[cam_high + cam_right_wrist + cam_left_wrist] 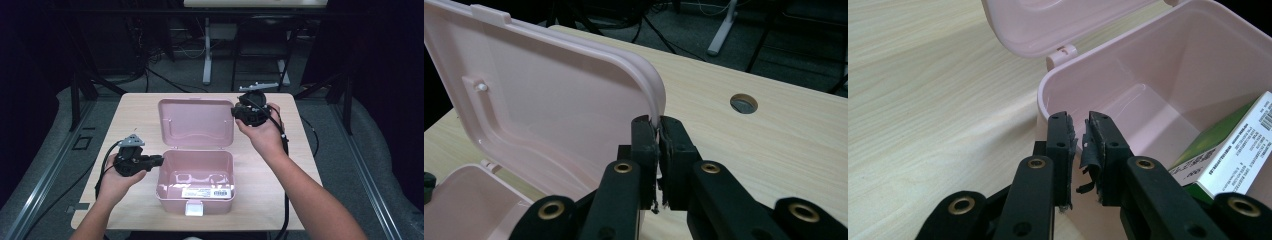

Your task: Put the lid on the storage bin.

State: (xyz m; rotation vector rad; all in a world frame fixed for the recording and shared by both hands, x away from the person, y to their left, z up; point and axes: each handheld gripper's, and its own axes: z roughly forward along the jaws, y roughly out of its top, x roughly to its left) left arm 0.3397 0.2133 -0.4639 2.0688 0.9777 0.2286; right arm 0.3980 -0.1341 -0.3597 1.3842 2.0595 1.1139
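1. The right gripper (658, 131) has its jaws pressed together on the edge of the pink lid (549, 115), right at the lid's rounded corner
2. The lid stands up and leans back behind the pink box (196, 180), joined to it along the back edge
3. The left gripper (1080, 145) pinches the near wall of the box, with one jaw inside and one jaw outside, and a torn black pad hangs between the jaws
4. Seen from above, the left gripper (150, 161) sits at the left side of the box and the right gripper (239, 111) sits at the right side of the lid
5. The box rests in the middle of the wooden table (290, 165), with its white clasp (194, 207) facing the person
6. Inside the box lies a carton (1233, 155) with a green side and a white label
7. I think the step now is working the lid, while the left gripper keeps the box from sliding
8. The next move needs a slow swing of the lid on its hinge, with the box held down firmly
9. If the grip on the thin edge slips, the lid could drop by itself
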